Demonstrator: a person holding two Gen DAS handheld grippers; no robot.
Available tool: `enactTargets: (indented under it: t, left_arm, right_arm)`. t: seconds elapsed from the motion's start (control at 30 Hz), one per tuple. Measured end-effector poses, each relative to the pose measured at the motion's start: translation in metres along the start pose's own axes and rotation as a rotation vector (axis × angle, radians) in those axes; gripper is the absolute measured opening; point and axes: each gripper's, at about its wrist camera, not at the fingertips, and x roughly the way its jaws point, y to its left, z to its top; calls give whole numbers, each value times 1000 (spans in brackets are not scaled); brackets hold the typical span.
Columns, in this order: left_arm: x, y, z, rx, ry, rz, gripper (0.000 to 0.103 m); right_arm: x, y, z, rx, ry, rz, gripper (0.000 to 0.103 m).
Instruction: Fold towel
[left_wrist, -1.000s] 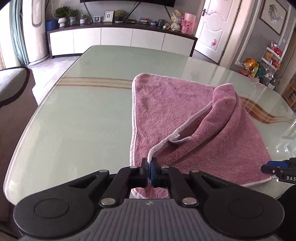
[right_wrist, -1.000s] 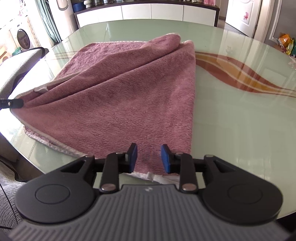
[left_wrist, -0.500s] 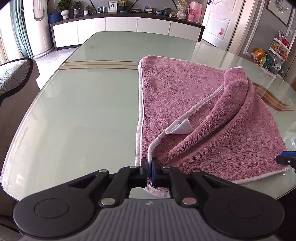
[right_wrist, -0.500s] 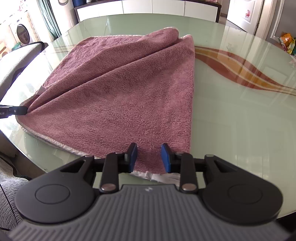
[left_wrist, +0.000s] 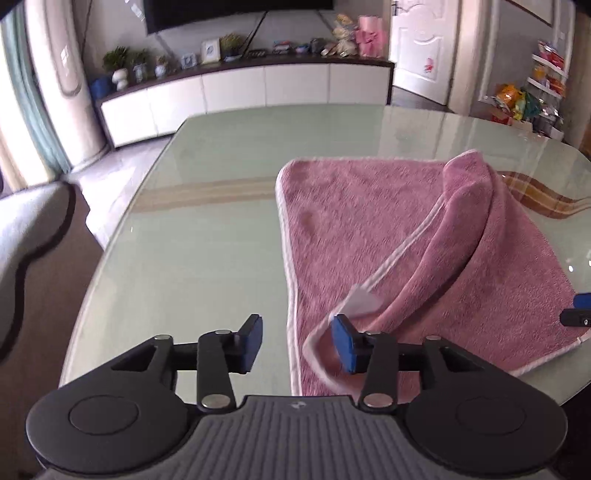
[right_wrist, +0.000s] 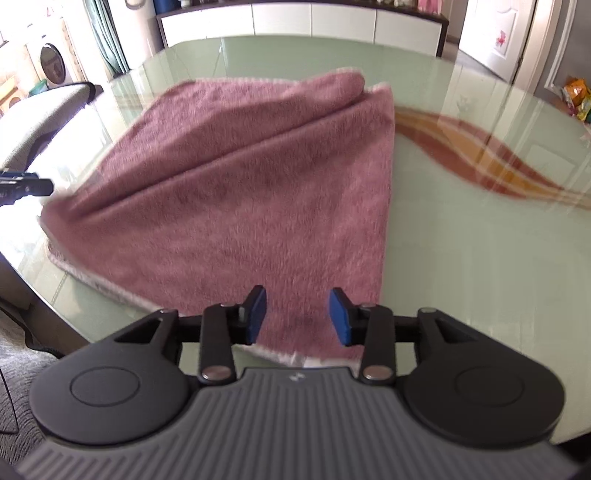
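Glass tabletop (left_wrist: 207, 258), slick. Left tongs (left_wrist: 297, 341) and right tongs (right_wrist: 297, 314) both released — towel (right_wrist: 240, 192) lies ridged; nudging it risks sliding, skewing the fold.

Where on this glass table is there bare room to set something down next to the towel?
Bare glass lies left of the pink towel, between its white-trimmed left edge and the table rim, and beyond its far edge toward the cabinet. In the right wrist view, glass right of the towel, over the striped pattern, is bare too. The near edge is crowded: towel corners, left gripper, right gripper.

Left gripper (left_wrist: 297, 345) and right gripper (right_wrist: 298, 315), fingers apparently spread.
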Motion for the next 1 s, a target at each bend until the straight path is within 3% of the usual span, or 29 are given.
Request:
enactTargets:
  t: [0.17, 0.33, 0.6, 0.7, 0.8, 0.9, 0.93, 1.0]
  left_arm:
    - [8, -11, 37, 51, -41, -46, 56]
    - [50, -32, 64, 104, 0, -127, 56]
    - [82, -61, 49, 126, 58, -184, 55]
    - [83, -66, 39, 134, 70, -202, 55]
    - [85, -69, 35, 144, 83, -222, 55]
    - [90, -71, 31, 149, 100, -245, 55]
    - [91, -71, 30, 150, 104, -251, 55]
    - [93, -73, 28, 152, 109, -259, 55]
  right_arm:
    - [1, -7, 26, -39, -34, -17, 38]
    - [13, -17, 53, -21, -47, 22, 38]
    - [41, 8, 116, -77, -124, 68, 39]
    - [62, 22, 143, -118, -144, 34, 47]
    - [88, 27, 162, -152, -109, -12, 52]
    - [116, 26, 167, -183, -19, -37, 55]
    - [123, 25, 165, -192, 1, -54, 54]
    - [129, 20, 160, -188, 24, -37, 39]
